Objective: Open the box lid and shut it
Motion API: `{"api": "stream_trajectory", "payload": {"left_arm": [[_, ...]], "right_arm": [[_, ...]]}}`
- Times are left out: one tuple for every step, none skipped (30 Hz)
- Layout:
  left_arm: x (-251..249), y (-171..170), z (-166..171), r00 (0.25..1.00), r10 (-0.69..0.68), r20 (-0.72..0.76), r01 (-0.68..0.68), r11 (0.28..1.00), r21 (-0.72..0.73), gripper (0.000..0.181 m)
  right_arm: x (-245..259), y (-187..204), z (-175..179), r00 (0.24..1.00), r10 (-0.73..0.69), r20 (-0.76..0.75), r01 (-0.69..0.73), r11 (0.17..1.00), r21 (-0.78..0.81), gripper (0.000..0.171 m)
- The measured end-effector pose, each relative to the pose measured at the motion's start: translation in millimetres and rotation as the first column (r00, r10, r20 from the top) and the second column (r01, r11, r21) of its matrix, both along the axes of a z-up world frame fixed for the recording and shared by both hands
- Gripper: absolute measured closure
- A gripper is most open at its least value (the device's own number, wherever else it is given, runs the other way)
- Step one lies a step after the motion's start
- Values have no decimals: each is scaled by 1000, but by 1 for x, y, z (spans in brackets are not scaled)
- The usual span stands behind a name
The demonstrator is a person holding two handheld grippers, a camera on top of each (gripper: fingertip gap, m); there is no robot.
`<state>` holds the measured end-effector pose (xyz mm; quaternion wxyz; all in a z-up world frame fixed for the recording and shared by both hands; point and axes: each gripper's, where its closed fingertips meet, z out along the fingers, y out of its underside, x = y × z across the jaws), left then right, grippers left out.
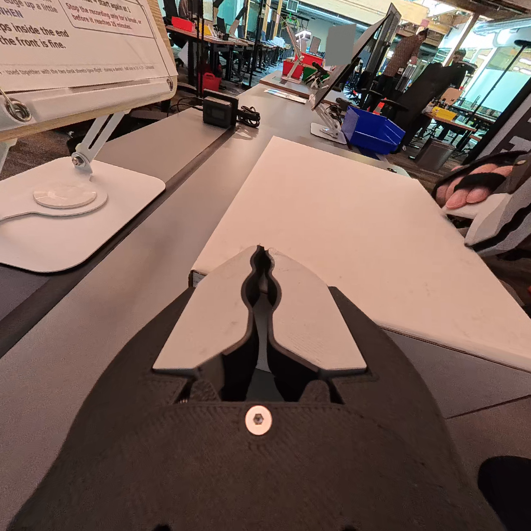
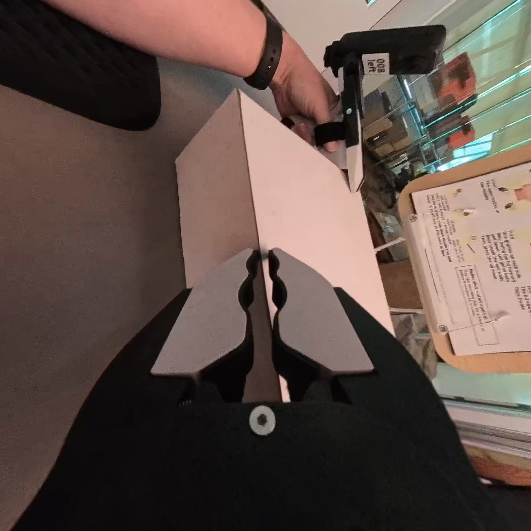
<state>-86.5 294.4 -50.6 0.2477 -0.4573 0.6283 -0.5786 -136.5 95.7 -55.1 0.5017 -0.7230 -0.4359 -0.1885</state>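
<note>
On the grey desk (image 1: 161, 287), each hand-held gripper, left (image 1: 263, 251) and right (image 2: 264, 254), pinches the white box lid (image 1: 330, 230) at opposite edges; lifting evenly would probably avoid twisting.

White fingers (image 1: 218, 310), black printed body, silver screw (image 1: 258, 420), black wristband (image 2: 265, 57)

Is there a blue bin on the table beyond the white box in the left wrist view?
Yes, a blue bin sits past the far end of the white box, beside a white stand's foot.
</note>
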Motion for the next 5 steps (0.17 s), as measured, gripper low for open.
{"api": "stream_trajectory", "payload": {"left_arm": [[0, 0, 0, 1000, 2, 1, -2, 1000, 0, 181], [0, 0, 0, 1000, 5, 2, -5, 1000, 1, 181], [0, 1, 0, 1000, 8, 2, -8, 1000, 1, 181], [0, 4, 1, 1000, 26, 4, -26, 1000, -2, 181], [3, 13, 3, 997, 78, 14, -78, 997, -8, 181]], "right_arm": [[-1, 1, 1, 1000, -6, -16, 6, 1000, -6, 164], [-2, 1, 2, 1000, -12, -24, 12, 1000, -11, 166], [-2, 1, 3, 999, -20, -38, 20, 1000, -8, 168], [-2, 1, 5, 998, -32, -49, 32, 999, 4, 169], [-2, 0, 7, 998, -38, -53, 39, 999, 25, 170]]}}
